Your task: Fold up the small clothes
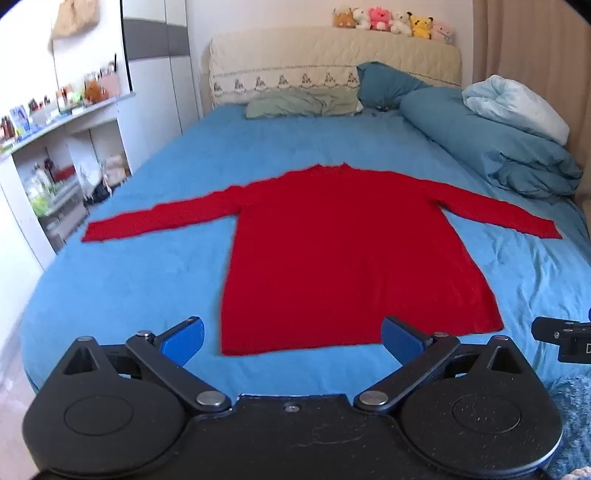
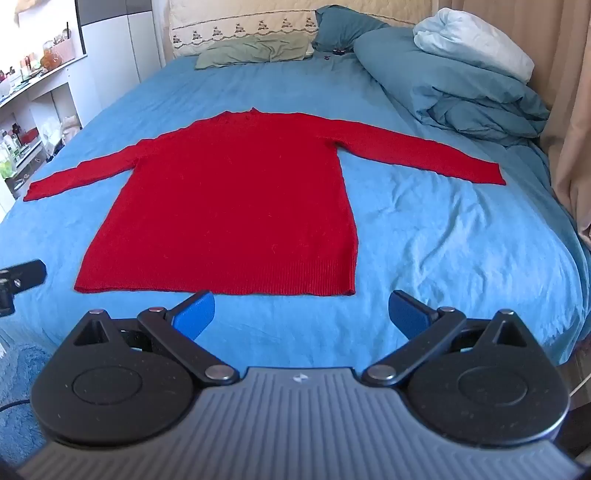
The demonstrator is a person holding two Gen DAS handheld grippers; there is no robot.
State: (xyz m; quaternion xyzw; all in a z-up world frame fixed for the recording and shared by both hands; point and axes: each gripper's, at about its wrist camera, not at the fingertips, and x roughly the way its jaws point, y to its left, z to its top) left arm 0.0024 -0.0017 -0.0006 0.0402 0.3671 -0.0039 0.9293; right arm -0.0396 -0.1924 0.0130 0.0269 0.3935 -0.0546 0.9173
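Observation:
A red long-sleeved sweater point(image 1: 332, 251) lies flat on the blue bed sheet point(image 1: 147, 266), both sleeves stretched out sideways and the hem nearest me. My left gripper point(image 1: 291, 338) hovers wide open just short of the hem, nothing between its blue pads point(image 1: 184, 339). In the right wrist view the same sweater point(image 2: 236, 206) sits ahead and to the left. My right gripper point(image 2: 301, 315) is open too, over bare sheet near the hem's right corner. Each gripper's edge shows in the other's view.
A rolled blue duvet point(image 1: 491, 147) with a pale blanket point(image 1: 517, 107) lies along the bed's right side. A green pillow point(image 1: 303, 103) and plush toys point(image 1: 395, 20) sit at the headboard. White shelves point(image 1: 55, 147) with clutter stand left. A curtain point(image 2: 569, 110) hangs right.

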